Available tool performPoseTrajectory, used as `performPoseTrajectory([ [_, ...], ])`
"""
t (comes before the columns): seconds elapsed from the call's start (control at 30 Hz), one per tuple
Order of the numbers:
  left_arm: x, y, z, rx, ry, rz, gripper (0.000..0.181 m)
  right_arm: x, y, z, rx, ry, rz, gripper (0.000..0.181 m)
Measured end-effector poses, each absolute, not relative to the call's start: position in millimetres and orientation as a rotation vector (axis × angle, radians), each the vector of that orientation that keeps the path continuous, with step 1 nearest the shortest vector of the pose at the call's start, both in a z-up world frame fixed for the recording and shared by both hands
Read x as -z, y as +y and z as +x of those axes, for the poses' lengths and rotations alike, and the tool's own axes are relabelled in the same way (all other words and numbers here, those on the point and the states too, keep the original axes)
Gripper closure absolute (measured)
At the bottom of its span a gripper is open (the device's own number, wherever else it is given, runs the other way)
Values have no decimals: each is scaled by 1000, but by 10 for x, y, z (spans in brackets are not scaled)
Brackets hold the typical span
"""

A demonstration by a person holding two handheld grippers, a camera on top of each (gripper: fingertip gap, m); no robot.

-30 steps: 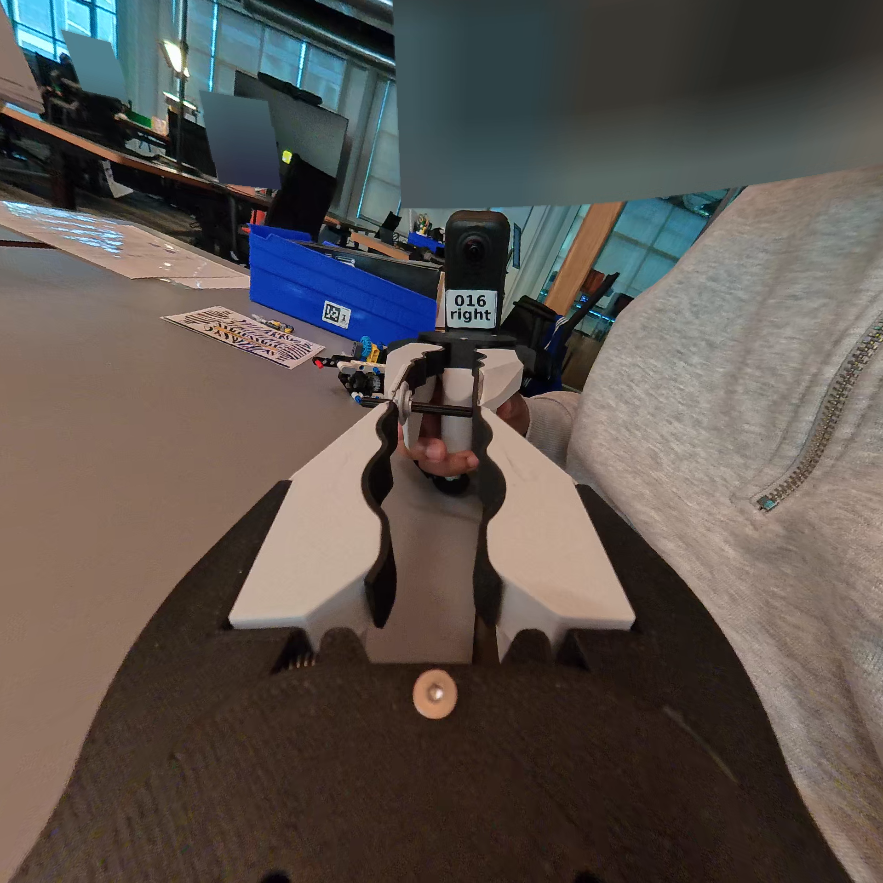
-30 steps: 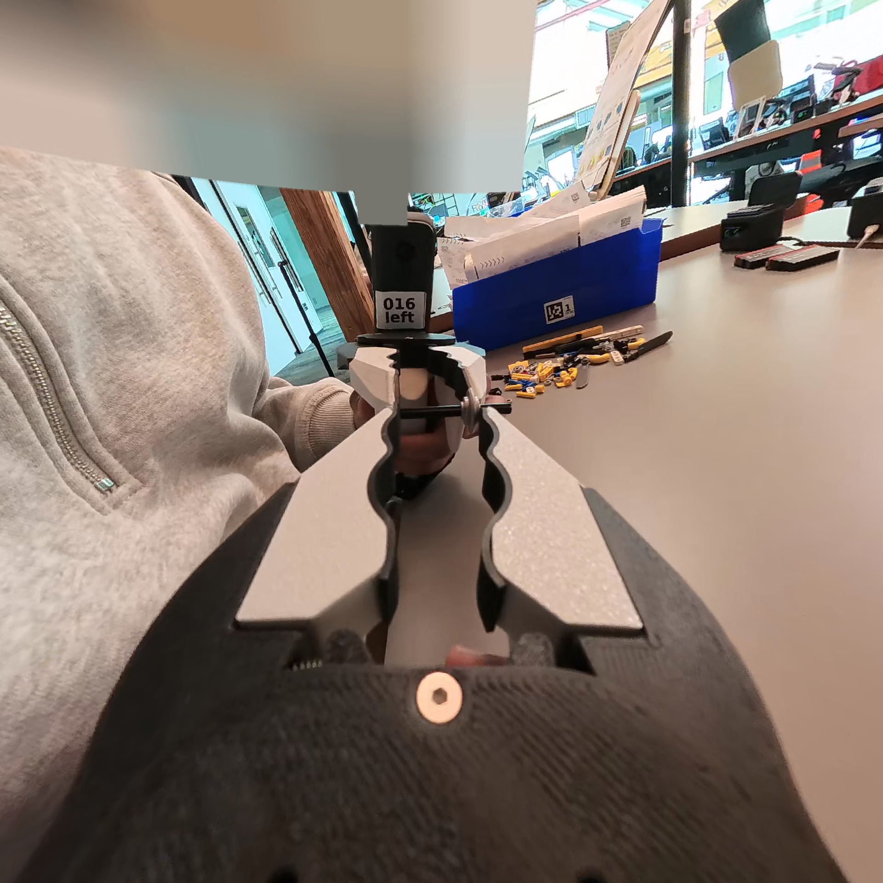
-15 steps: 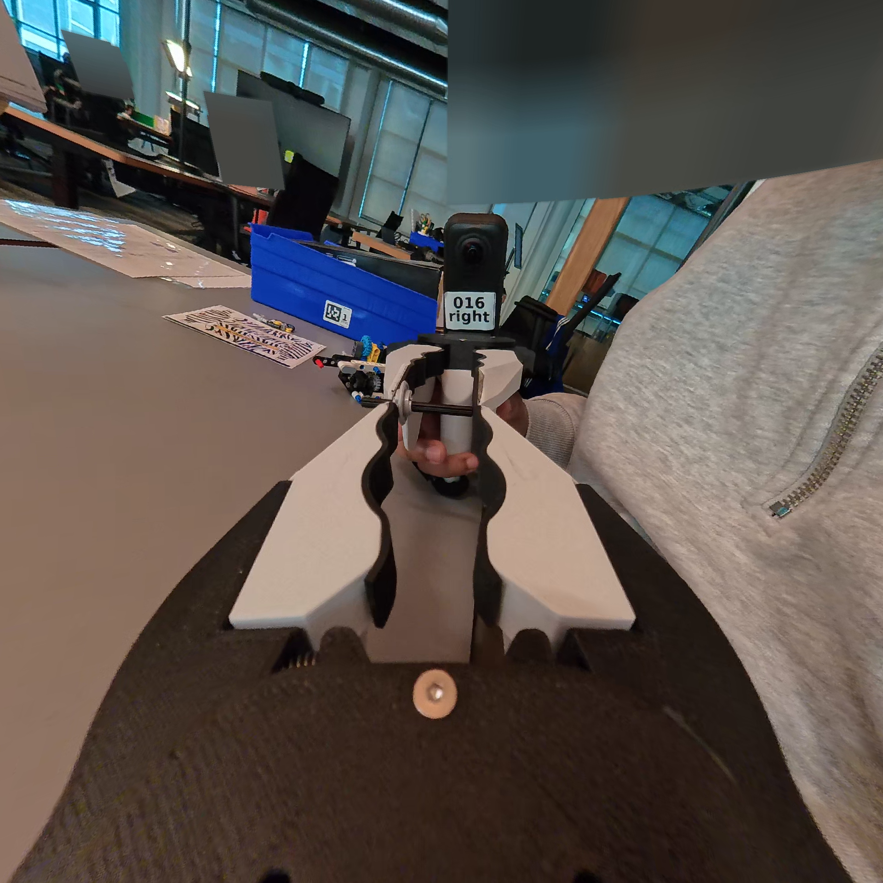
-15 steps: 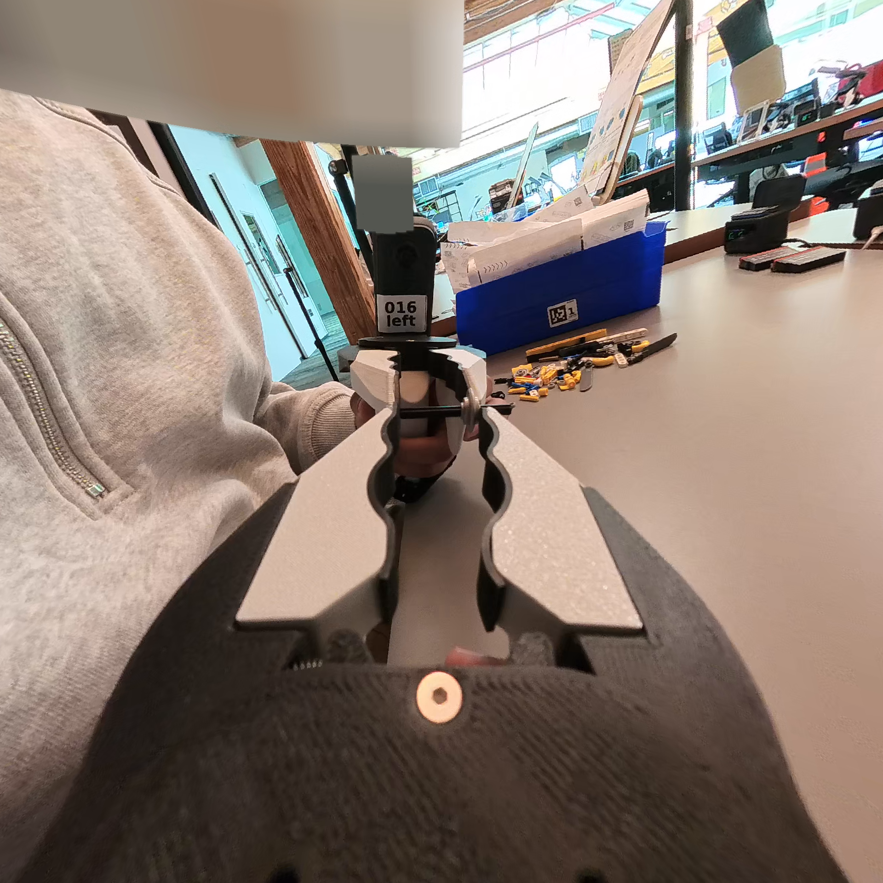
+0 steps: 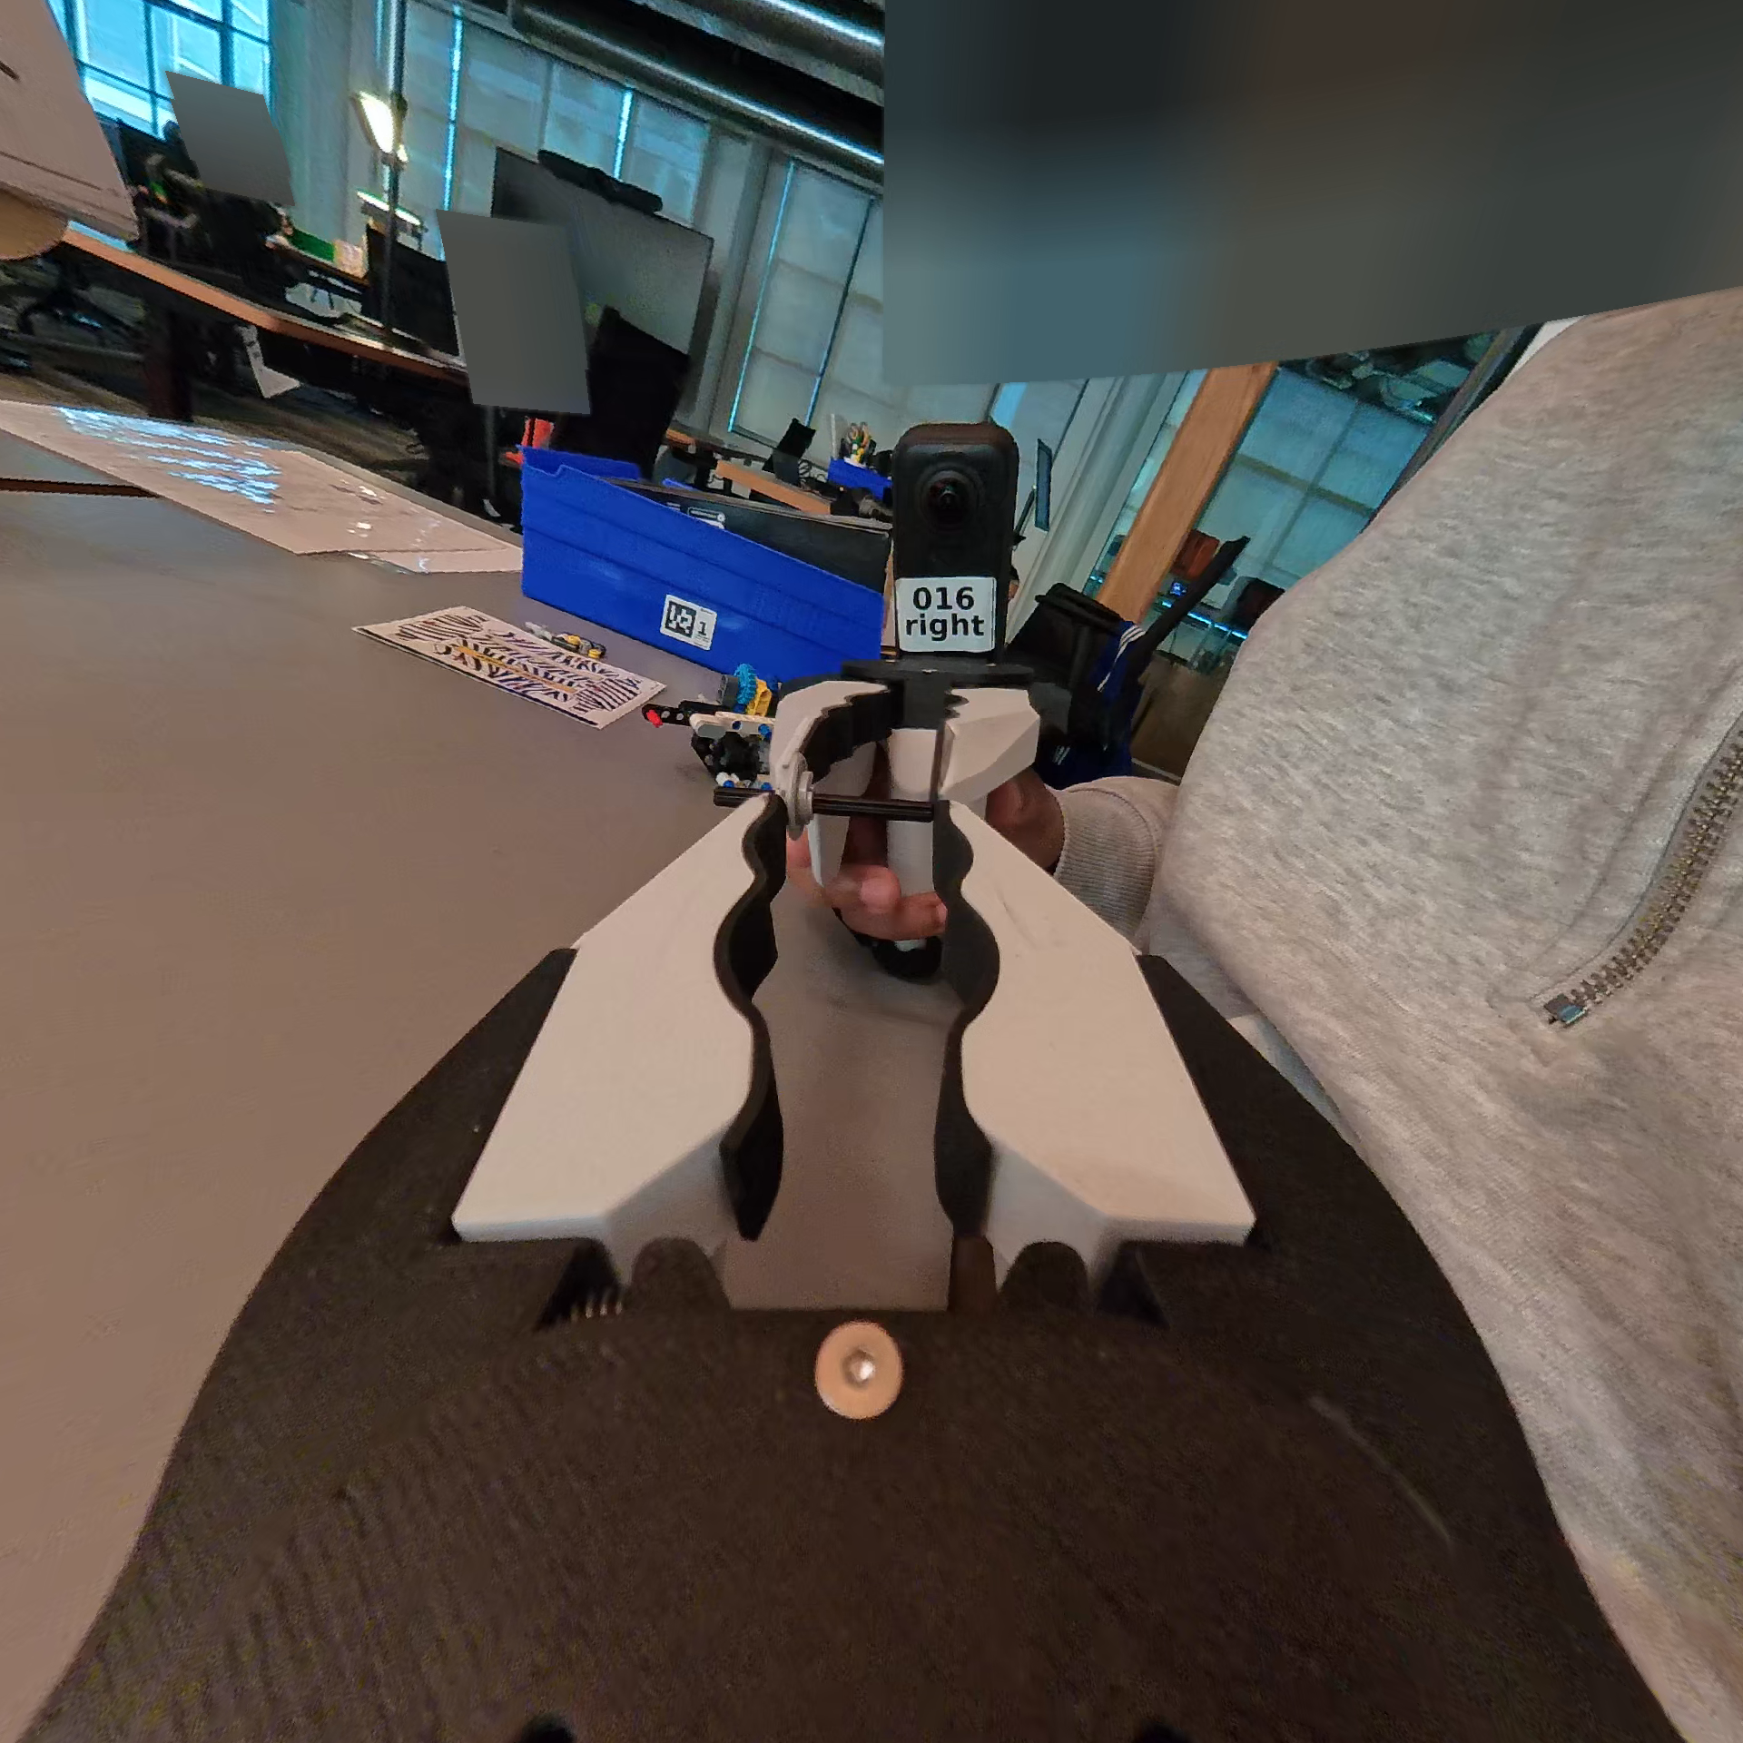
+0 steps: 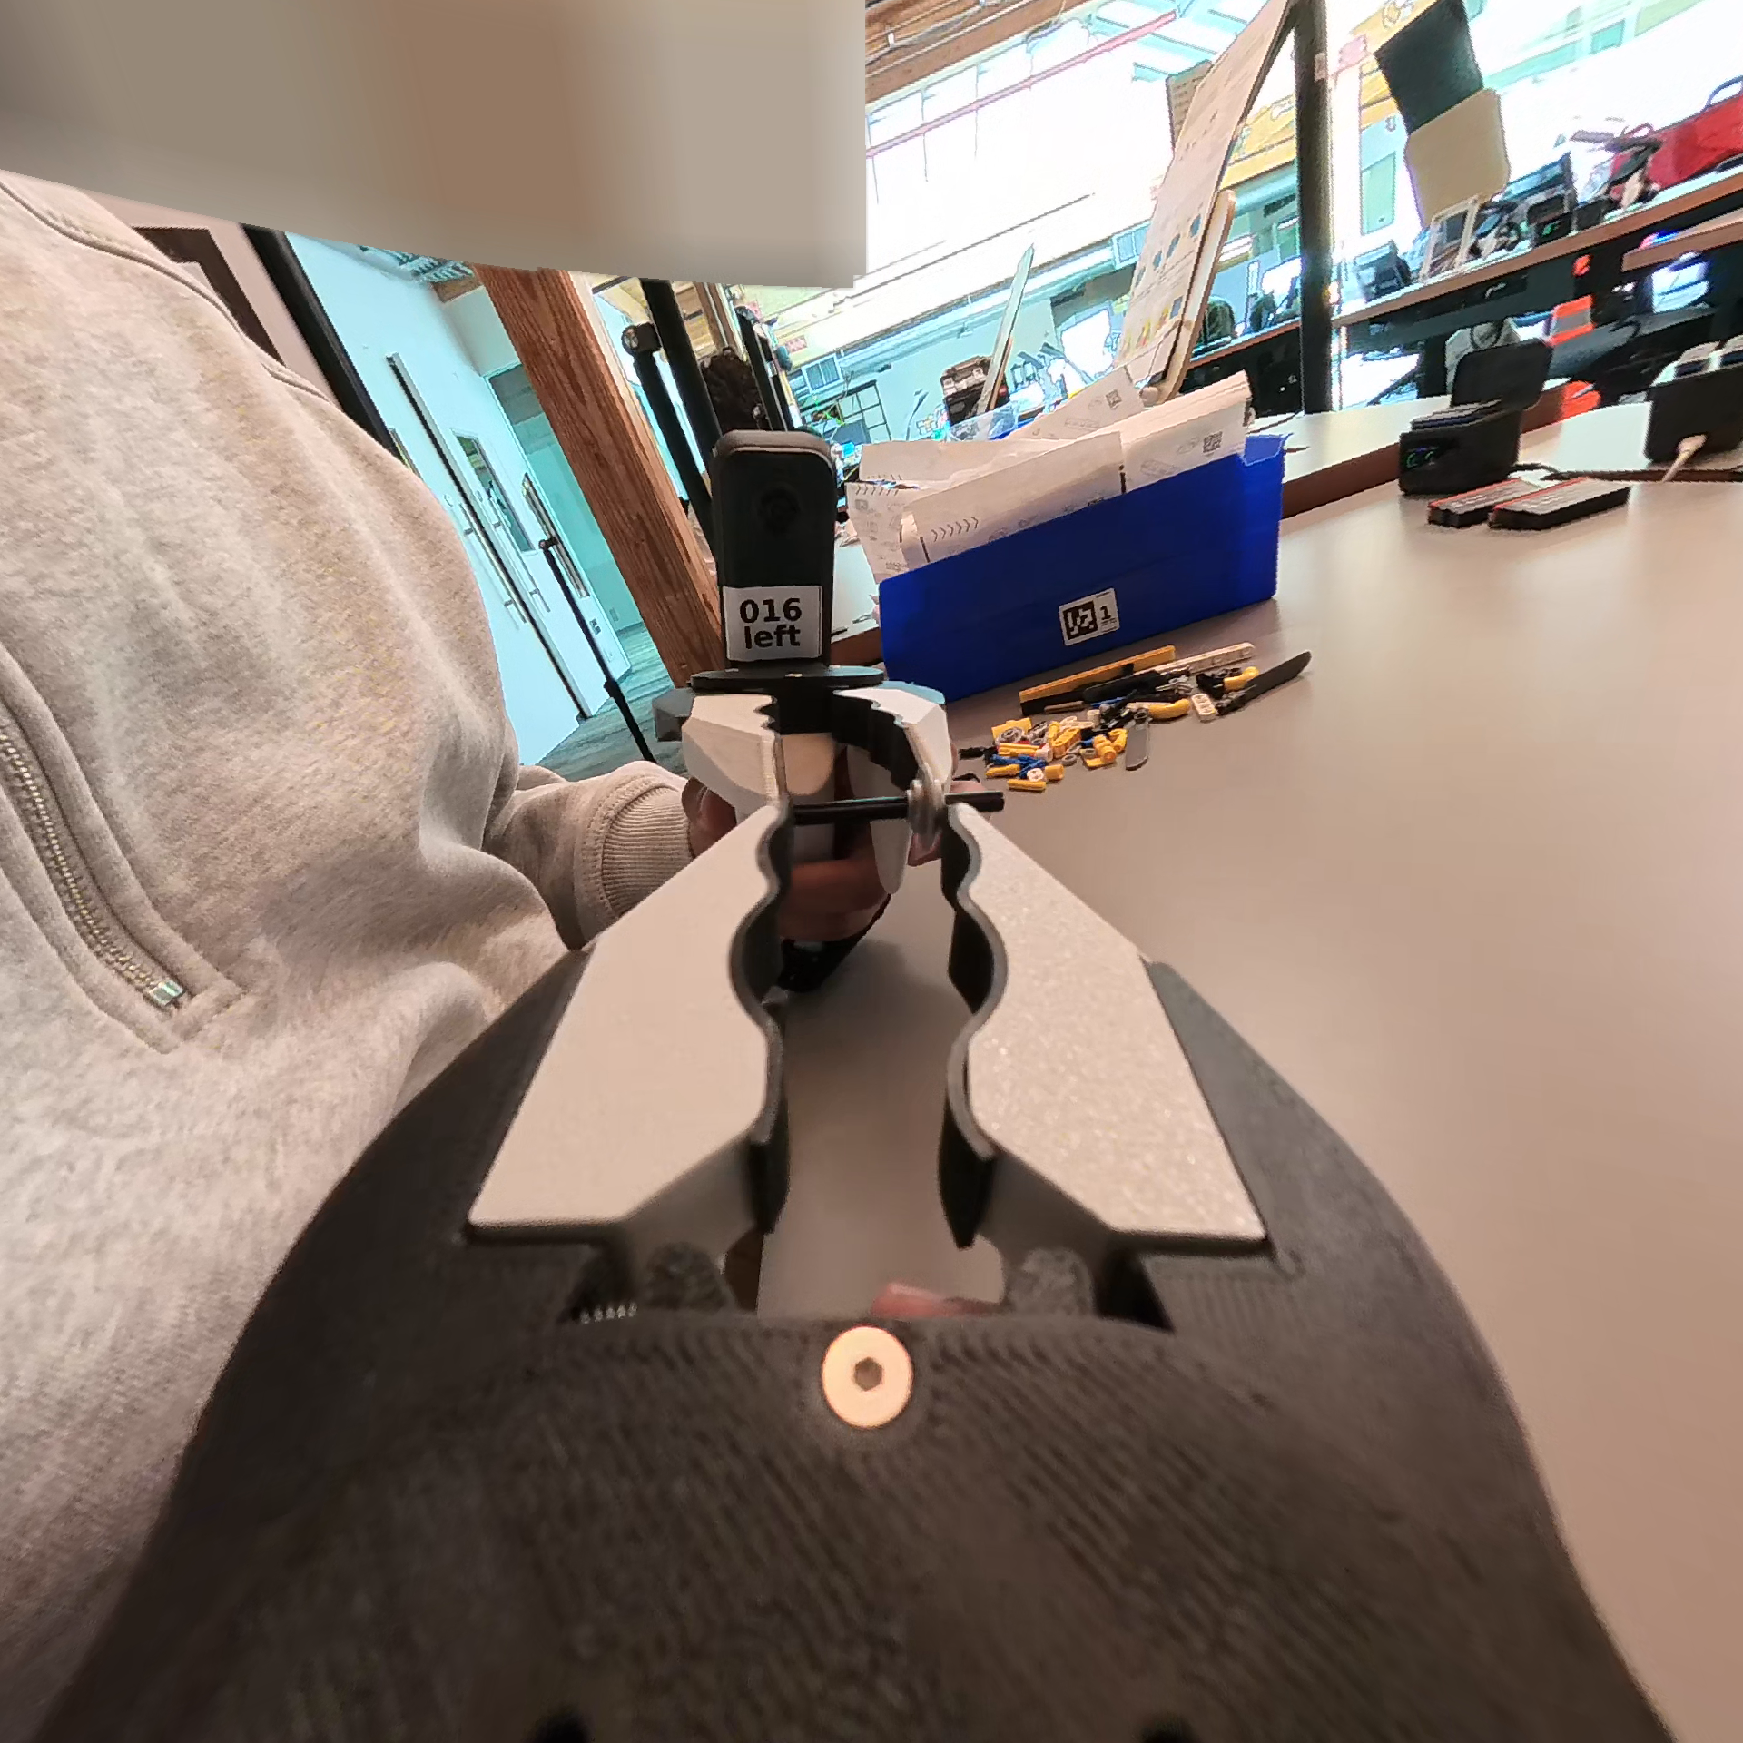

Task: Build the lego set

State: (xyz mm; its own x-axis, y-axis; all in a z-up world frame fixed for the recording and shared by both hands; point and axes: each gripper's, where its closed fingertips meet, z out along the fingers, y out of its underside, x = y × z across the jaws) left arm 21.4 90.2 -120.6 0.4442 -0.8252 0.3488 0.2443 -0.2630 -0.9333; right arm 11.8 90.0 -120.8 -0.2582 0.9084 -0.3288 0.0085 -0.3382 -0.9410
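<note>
- A striped sheet [image 5: 509, 660] lay on the table [image 5: 283, 896] at ten o'clock from the left gripper [image 5: 858, 811], with a blue bin [image 5: 660, 585] behind it at eleven.
- A part-built model [image 5: 736, 736] sat just past the tips, near eleven o'clock, untouched.
- A black axle [image 5: 868, 805] ran crosswise at twelve o'clock, level with the tips of both grippers, which faced each other. It carried a grey disc [image 5: 800, 802] near one end.
- The left gripper's fingers [image 5: 660, 1037] stood apart, and the axle bridged the gap. Whether they pressed on it could not be told.
- The right gripper [image 6: 863, 821] also had its fingers apart, with the axle across its tips and one end poking out at three o'clock. Its hold could not be told either.
- Loose parts [image 6: 1066, 745] lay at one o'clock in the right wrist view, in front of the bin.
- The step in hand looked like seating the disc along the axle, a small sub-assembly. The build seemed far from finished.
- The next move would likely need one gripper to steady the axle while the other nudged the disc straight along it. A skewed push could pop the axle free.
</note>
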Motion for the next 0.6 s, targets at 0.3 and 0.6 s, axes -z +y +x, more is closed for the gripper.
performPoseTrajectory([
  [0.3, 1218, 1017, 105, 1077, 456, -1520, 154, 1194, 1027, 131, -1582, -1147, -1282, 155],
  [0.6, 1303, 1167, -21, 1023, 351, -1575, 153, 1406, 1189, 95, -1111, -1251, -1274, 158],
])
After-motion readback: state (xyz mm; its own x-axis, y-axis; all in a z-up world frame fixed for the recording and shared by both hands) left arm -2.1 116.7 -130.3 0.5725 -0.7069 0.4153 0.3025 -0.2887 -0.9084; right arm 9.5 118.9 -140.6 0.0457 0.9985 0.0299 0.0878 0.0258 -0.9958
